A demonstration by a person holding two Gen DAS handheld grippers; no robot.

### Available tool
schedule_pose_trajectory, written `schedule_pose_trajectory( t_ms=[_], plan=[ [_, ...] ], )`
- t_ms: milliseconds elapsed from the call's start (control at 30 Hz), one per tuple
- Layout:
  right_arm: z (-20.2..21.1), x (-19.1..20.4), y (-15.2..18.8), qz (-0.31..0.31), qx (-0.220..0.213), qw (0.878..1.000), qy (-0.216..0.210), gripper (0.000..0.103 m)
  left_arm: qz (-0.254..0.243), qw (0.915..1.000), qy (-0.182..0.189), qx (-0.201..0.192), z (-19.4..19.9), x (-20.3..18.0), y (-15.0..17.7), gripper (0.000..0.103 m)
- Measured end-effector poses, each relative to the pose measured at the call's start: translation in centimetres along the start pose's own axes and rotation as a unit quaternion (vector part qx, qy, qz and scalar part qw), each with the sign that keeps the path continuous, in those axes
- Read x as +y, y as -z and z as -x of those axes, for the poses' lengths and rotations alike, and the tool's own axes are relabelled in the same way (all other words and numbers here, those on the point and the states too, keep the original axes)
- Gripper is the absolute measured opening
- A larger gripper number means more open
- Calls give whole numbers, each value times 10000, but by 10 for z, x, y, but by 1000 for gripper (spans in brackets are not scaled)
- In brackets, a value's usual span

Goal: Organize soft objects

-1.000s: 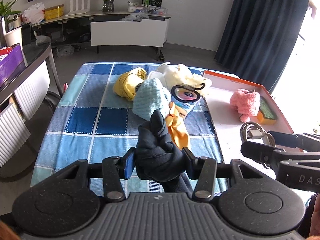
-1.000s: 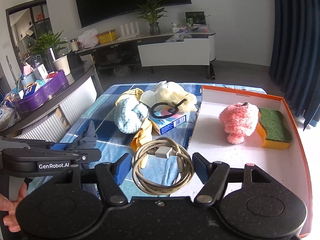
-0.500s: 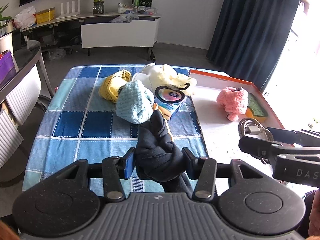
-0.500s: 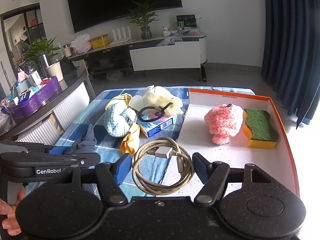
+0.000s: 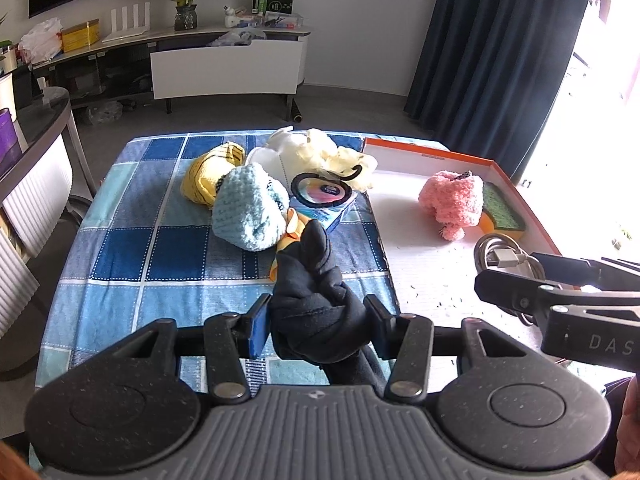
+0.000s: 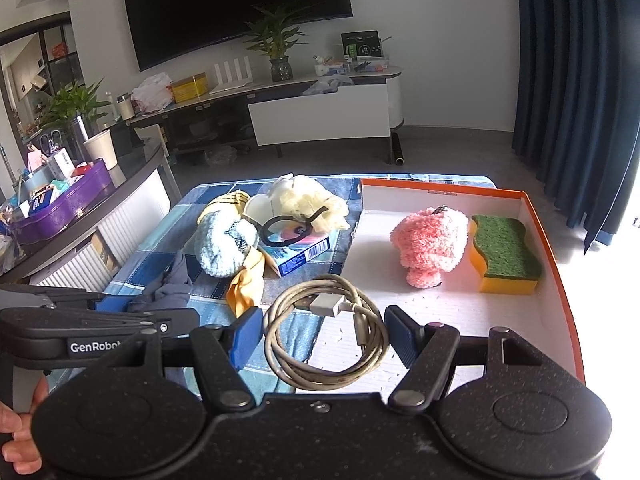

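Clearly the left gripper point(image 5: 316, 330) clamps the dark cloth point(image 5: 316, 304); its tail could snag. The right gripper point(image 6: 324, 336) holds the cable point(image 6: 326, 332) loosely; loops may slip.

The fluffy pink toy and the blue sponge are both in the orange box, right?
Not quite. The sponge is green on top and yellow underneath, not blue; the right wrist view shows it. It does sit beside the fluffy pink toy in the orange box.
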State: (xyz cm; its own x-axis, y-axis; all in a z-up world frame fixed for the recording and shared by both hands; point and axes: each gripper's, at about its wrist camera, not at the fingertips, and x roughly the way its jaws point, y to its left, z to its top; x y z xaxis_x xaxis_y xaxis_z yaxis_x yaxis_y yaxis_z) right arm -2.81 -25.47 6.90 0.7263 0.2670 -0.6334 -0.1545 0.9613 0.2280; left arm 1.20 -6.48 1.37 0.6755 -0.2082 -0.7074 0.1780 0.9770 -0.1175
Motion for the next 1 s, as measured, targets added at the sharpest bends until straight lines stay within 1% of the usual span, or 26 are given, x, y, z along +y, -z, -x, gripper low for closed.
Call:
schedule_pose_trajectory(
  t_ms=[1000],
  plan=[
    [6,-22,1,-225,-36,9995,211,81,-139,9997,184,47,-12,-24,-6,50]
  ],
)
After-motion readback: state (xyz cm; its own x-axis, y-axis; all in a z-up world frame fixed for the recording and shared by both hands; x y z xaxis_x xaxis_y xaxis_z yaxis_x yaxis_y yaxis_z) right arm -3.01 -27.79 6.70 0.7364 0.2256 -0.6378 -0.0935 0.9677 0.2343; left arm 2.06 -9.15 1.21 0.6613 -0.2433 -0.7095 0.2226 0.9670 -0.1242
